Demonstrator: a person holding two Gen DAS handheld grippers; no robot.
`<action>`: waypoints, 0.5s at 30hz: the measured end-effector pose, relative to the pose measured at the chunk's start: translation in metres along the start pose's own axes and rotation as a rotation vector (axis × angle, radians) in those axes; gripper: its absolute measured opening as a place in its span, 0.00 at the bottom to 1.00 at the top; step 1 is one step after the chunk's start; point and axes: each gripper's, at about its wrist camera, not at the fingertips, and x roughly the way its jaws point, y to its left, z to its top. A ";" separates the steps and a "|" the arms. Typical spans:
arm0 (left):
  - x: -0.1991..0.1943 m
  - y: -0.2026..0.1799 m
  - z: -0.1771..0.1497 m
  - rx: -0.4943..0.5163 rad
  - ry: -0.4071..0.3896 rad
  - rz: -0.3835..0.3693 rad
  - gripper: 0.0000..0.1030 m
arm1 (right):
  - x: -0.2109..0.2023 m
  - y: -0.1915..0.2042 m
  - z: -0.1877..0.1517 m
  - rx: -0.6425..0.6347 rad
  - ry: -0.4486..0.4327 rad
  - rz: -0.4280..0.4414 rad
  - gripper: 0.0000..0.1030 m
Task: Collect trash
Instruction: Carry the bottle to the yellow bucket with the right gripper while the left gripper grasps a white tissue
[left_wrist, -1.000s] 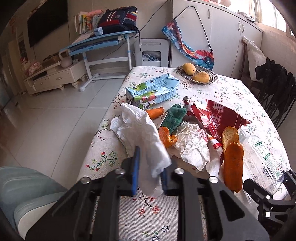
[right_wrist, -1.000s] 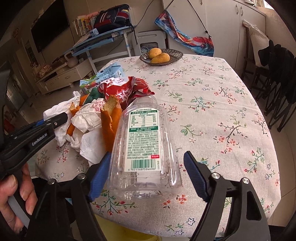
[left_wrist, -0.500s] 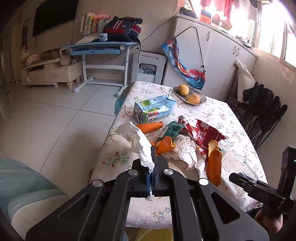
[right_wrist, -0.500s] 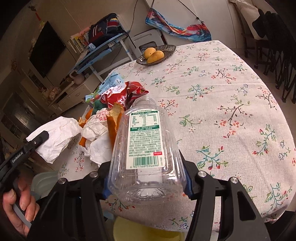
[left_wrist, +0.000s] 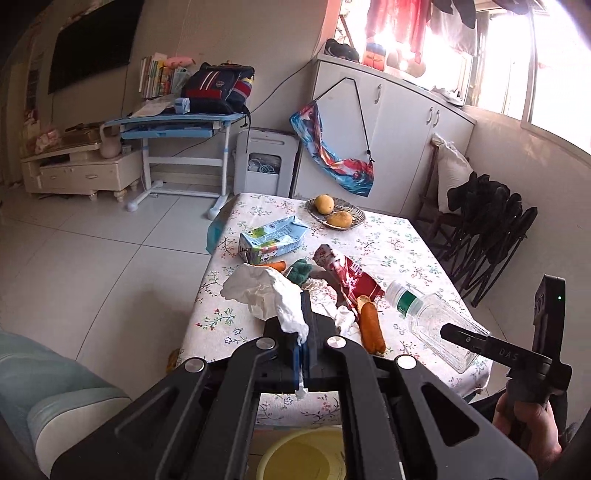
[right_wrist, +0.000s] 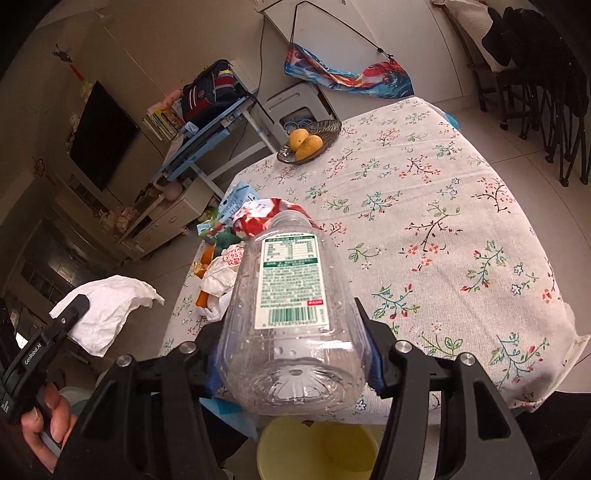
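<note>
Living-room floor surrounds a table (right_wrist: 461, 206) in a floral cloth, with a yellow bin (right_wrist: 317, 450) on the floor at its near edge, below both grippers. We hold the clear bottle (right_wrist: 291, 314) in the right gripper (right_wrist: 291, 369), fingers closed on its base end, neck pointing away, lifted above the table edge and over the bin. We judge it empty, light and thin-walled; its smooth sides may slip or buckle, so the firmer base is the right place to grip. The left gripper (left_wrist: 303, 350) is clamped nearly fully closed on one tail of a white tissue (left_wrist: 266, 295), held in the air beside the table. It is soft and almost weightless; any pinched fold holds it. Remaining trash on the table: carton (left_wrist: 271, 240), red wrapper (left_wrist: 347, 277), peel (left_wrist: 371, 326).
</note>
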 end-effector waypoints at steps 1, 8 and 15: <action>-0.006 -0.002 0.000 0.002 -0.004 -0.008 0.02 | -0.006 0.004 -0.001 -0.009 -0.001 0.006 0.55; -0.046 -0.010 -0.007 0.015 -0.018 -0.054 0.02 | -0.051 0.034 -0.042 -0.139 0.100 0.054 0.55; -0.078 -0.024 -0.027 0.041 -0.005 -0.099 0.02 | -0.016 0.052 -0.113 -0.257 0.336 0.025 0.55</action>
